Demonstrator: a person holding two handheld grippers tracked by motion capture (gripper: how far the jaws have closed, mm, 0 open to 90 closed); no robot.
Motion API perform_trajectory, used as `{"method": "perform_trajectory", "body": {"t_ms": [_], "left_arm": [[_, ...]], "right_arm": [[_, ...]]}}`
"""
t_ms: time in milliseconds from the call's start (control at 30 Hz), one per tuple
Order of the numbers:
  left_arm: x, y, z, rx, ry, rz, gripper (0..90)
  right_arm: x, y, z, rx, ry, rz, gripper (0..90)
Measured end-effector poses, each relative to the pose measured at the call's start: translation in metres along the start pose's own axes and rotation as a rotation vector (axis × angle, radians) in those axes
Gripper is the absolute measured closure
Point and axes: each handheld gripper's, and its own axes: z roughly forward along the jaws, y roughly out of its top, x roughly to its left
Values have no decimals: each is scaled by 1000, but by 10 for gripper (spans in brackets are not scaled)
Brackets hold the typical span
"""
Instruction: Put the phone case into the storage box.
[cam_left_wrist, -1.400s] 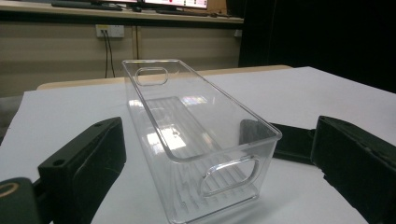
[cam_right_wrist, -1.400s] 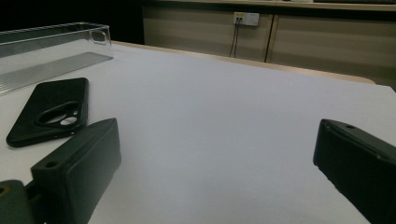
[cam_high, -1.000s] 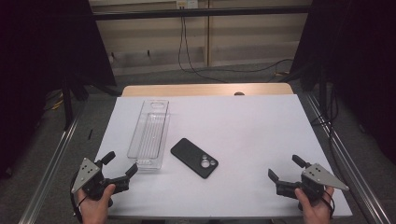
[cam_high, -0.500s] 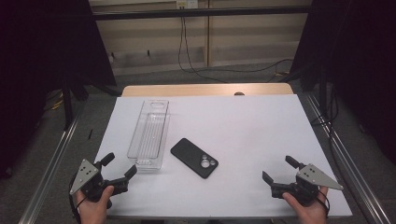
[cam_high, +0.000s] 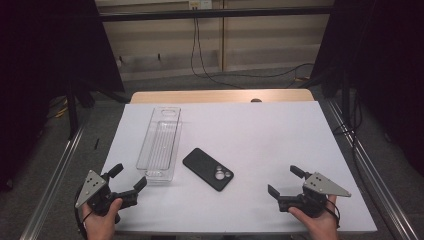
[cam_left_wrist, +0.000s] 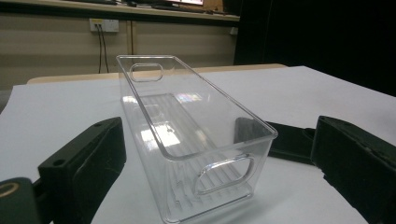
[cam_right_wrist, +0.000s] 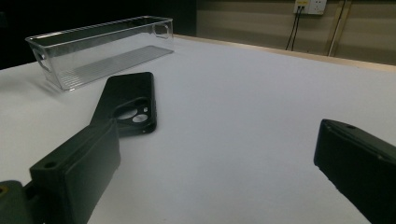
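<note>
While both hands wait at the near edge of the white table, nothing on it has been picked up yet. The left gripper sits at the near left corner with its jaws spread wide, aimed at the short end of the clear plastic bin; in the left gripper view that bin stands just ahead between the two black jaws, empty, with its handle cut-out facing the camera. The jaws are not touching it.

The right gripper rests at the near right, also gaping wide and holding nothing. It points across the table toward the black phone case, which lies flat, camera holes up, just beside the bin's near end but apart from it. From the right gripper view the phone case lies well ahead of the jaws and off to the left, with the bin beyond it.

As I read it, the work looks like putting the case into the bin, and it is at the very start: the case is on the table, the bin is bare, neither claw has closed on anything. Reaching, grasping, lifting and placing all seem left to do.
</note>
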Motion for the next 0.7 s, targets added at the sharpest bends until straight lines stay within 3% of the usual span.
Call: {"method": "perform_trajectory", "body": {"t_ms": [700], "left_arm": [[0, 0, 1, 4, -10, -4, 35]], "right_arm": [[3, 11, 32, -11, 53, 6, 15]]}}
